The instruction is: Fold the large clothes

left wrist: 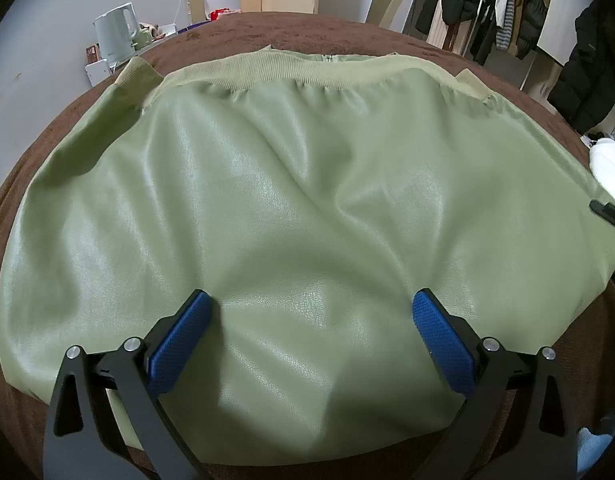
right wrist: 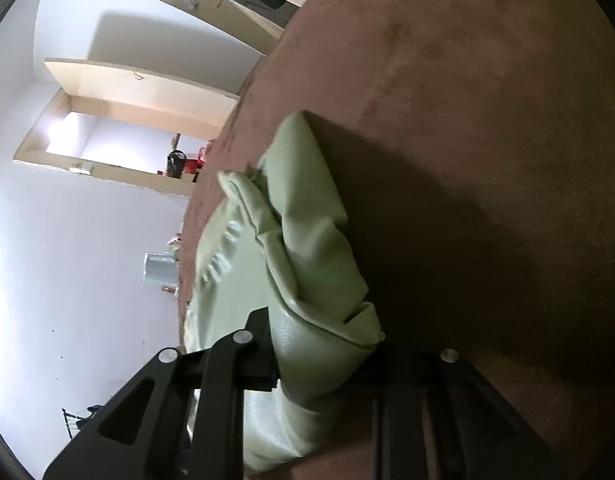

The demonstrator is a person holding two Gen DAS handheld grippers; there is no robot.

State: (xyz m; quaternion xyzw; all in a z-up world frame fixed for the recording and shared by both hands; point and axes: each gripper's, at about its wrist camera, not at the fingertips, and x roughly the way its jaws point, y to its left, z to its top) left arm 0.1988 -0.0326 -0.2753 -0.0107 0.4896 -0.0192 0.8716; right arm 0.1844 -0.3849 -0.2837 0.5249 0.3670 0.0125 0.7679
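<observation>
Pale green leather-look jacket [left wrist: 299, 200] lies spread across the brown plush blanket [left wrist: 307, 32]. Left gripper [left wrist: 311, 312] gapes wide at 6 o'clock; right gripper [right wrist: 327, 356] clamps a bunched jacket fold.

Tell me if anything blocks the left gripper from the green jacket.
Nothing visible does. The left gripper hangs open directly over the light green faux-leather jacket, which lies spread on the brown blanket, with only bare jacket between its blue pads.
</observation>
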